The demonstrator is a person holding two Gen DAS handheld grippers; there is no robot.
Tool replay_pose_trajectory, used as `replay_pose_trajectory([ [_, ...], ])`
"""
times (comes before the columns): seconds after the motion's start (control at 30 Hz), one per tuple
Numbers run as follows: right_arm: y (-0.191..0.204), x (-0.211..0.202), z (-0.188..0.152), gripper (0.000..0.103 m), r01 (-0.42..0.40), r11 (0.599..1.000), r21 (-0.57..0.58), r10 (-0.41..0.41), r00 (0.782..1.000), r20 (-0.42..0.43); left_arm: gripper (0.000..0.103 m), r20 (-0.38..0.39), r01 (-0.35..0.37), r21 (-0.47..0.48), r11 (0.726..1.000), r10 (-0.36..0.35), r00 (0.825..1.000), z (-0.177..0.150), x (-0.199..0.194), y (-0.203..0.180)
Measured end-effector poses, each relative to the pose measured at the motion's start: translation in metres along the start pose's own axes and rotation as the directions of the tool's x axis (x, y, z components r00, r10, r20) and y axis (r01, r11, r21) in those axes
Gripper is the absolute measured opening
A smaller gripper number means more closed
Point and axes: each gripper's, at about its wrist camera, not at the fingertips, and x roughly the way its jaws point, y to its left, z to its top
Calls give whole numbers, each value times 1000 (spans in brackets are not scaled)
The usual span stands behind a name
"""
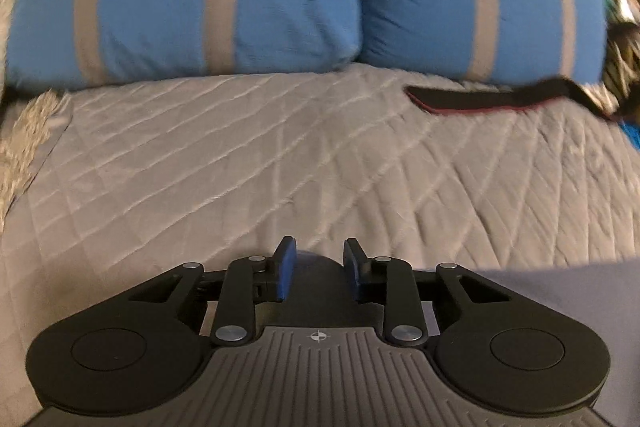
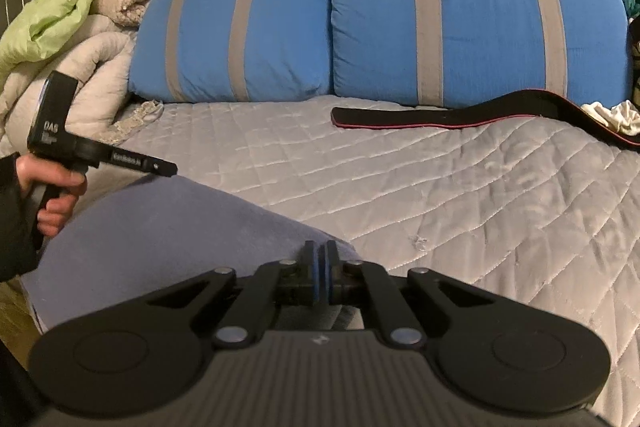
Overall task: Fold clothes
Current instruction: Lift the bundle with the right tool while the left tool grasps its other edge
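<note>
A lavender garment [image 2: 160, 227] lies on the quilted grey bedspread [image 2: 440, 207] near the front edge. My right gripper [image 2: 320, 255] is shut, its fingertips pinching the garment's right edge. In the left wrist view only a corner of the lavender garment [image 1: 560, 291] shows at the lower right. My left gripper [image 1: 319, 257] stands partly open, with a small lavender hump between its pads but not pressed by them. In the right wrist view a hand [image 2: 52, 195] holds the left gripper [image 2: 168, 169] just above the garment's far left edge.
Two blue pillows with grey stripes [image 2: 460, 27] lean along the back of the bed. A long black strip with a red edge [image 2: 440, 119] lies in front of them. Piled blankets [image 2: 80, 27] rise at the left, and a white cloth [image 2: 608, 115] sits at the right.
</note>
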Motion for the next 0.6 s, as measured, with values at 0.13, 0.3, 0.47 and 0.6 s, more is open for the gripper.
replay_pose_trajectory([
  [0.13, -4, -4, 0, 2, 53, 998, 17, -54, 998, 26, 23, 64, 4, -34, 999, -2, 998, 0, -32, 8],
  [0.3, 1, -21, 2, 1, -7, 1000, -6, 7, 994, 110, 23, 87, 112, 20, 993, -113, 990, -20, -71, -11],
  [0.47, 12, -7, -2, 1, -23, 998, -58, 23, 1000, -2, 8, -21, 133, 77, 988, -132, 991, -47, -64, -22],
  [0.6, 10, -3, -4, 1, 3, 999, -44, -5, 999, -41, 7, -56, 57, 60, 997, -53, 997, -60, -60, -16],
])
